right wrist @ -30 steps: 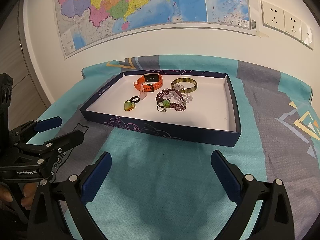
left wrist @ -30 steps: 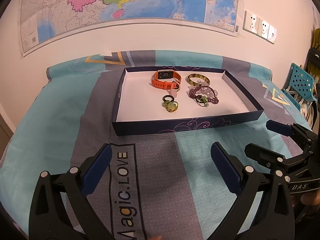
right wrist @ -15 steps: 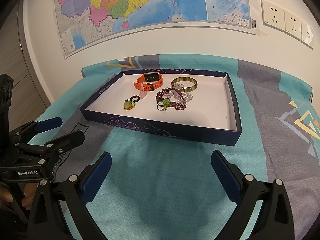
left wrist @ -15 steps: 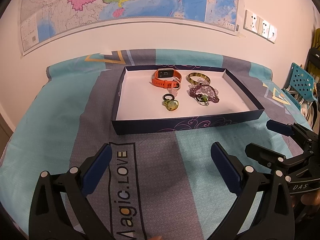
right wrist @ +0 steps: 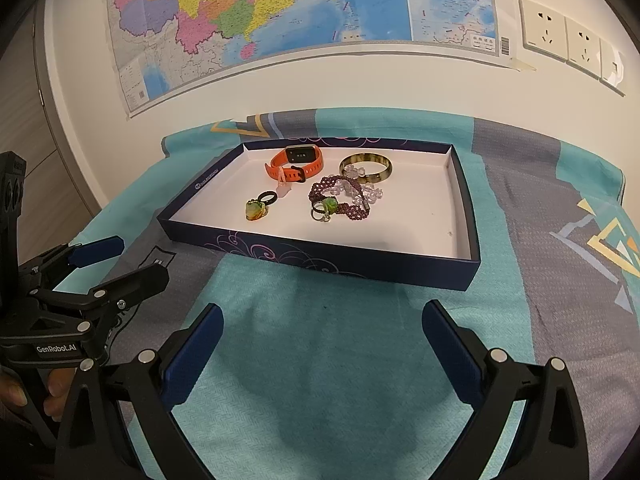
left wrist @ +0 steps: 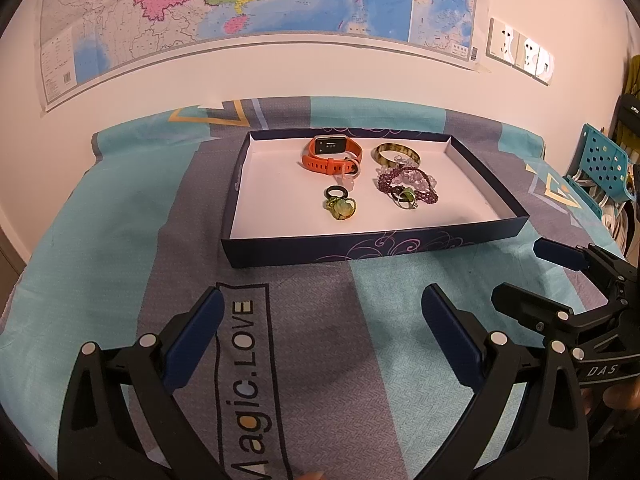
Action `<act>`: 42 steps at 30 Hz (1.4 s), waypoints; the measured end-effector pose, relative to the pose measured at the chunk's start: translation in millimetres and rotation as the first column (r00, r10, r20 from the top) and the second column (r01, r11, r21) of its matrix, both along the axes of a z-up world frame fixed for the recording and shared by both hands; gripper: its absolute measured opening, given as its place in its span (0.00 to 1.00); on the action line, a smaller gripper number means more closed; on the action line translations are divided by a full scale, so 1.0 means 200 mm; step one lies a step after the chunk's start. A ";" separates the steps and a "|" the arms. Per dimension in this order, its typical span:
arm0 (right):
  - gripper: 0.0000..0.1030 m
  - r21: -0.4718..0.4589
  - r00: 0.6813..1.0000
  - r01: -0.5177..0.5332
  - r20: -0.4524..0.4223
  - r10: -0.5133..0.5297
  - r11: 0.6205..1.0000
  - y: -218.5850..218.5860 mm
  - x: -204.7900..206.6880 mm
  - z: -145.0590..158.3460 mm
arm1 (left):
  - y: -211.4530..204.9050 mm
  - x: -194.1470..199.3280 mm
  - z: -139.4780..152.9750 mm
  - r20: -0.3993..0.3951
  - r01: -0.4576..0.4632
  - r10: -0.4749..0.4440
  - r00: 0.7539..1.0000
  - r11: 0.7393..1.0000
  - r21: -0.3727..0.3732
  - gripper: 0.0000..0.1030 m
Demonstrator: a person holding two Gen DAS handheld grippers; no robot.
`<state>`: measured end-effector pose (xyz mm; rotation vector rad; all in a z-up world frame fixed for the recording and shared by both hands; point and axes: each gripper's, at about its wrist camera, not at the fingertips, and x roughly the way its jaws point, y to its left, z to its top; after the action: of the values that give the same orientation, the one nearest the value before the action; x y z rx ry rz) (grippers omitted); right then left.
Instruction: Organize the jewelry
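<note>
A dark blue tray [left wrist: 360, 246] [right wrist: 320, 254] with a white floor lies on the patterned cloth. In it are an orange watch [left wrist: 331, 155] [right wrist: 298, 164], an olive bangle [left wrist: 397, 153] [right wrist: 366, 166], a purple bead bracelet [left wrist: 408, 184] [right wrist: 340, 198], a black ring [left wrist: 335, 191] [right wrist: 267, 199] and a green stone ring [left wrist: 342, 207] [right wrist: 254, 210]. My left gripper [left wrist: 322, 332] is open and empty, short of the tray's near wall. My right gripper [right wrist: 322, 340] is open and empty too. Each gripper shows in the other's view: the right [left wrist: 560, 280], the left [right wrist: 104, 264].
The cloth [left wrist: 120, 240] covers a table against a wall with a map [left wrist: 240, 8] and sockets [right wrist: 568, 36]. A teal perforated basket [left wrist: 604, 164] stands at the far right. The cloth bears the print "Magic.LOVE" [left wrist: 244, 380].
Both views have drawn back slightly from the tray. The jewelry has not moved and both grippers stay open.
</note>
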<state>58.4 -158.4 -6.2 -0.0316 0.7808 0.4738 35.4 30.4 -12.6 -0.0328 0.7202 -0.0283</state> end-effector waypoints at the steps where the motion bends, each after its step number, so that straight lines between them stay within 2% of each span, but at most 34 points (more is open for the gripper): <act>1: 0.93 0.000 1.000 0.000 0.000 0.000 1.000 0.00 0.00 0.00 | 0.00 0.00 0.00 0.001 0.000 0.000 1.000 1.000 0.000 0.95; 32: 0.93 0.003 1.000 0.003 -0.002 -0.003 1.000 -0.01 0.00 0.00 | -0.01 0.00 -0.01 -0.004 -0.002 0.002 1.000 1.000 0.000 0.94; 38: 0.93 -0.003 1.000 0.007 0.001 -0.007 1.000 -0.02 0.00 0.00 | -0.02 0.00 0.00 0.022 0.010 -0.010 1.000 1.000 0.002 0.94; 42: 0.93 -0.023 1.000 0.020 0.006 -0.020 1.000 -0.05 0.01 0.00 | 0.00 0.02 -0.01 -0.009 0.007 -0.007 1.000 1.000 -0.012 0.94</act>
<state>61.2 -168.1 -6.1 -0.0463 0.7804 0.4460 39.2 29.9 -14.7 -0.0425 0.7296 -0.0390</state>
